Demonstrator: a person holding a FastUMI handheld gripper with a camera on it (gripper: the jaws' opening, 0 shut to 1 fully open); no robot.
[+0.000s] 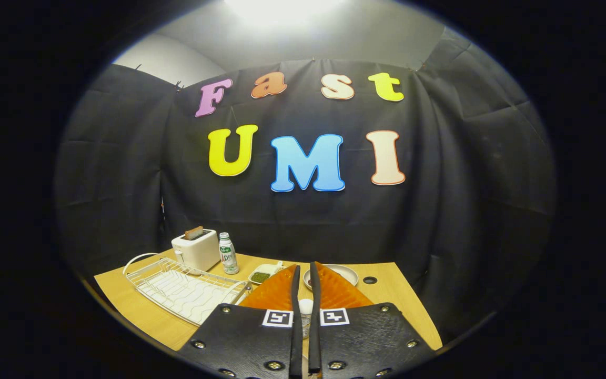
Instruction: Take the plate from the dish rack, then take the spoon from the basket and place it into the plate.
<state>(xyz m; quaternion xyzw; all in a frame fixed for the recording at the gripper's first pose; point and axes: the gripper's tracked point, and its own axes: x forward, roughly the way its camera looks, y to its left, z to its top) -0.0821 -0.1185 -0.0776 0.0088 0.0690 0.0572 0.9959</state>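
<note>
Claw (305,273) clenched and empty above the counter (140,310), rack (187,289) just left of the fingers, plate (346,273) just beyond them.

The gripper (303,273) is being held above the wooden table (140,310), its two orange fingers (274,292) drawn nearly together with only a narrow gap left between them. Something white is being glimpsed low in that gap, too hidden to be identified. A white wire dish rack (184,288) is being seen beside the left finger. Beyond it, a white toaster (196,249) with a slice in its slot is standing just beside a small bottle (228,253). Just ahead of the fingertips, a small dish (263,273) of something green and a round plate (346,272) are lying, the plate partly covered by the right finger.
</note>
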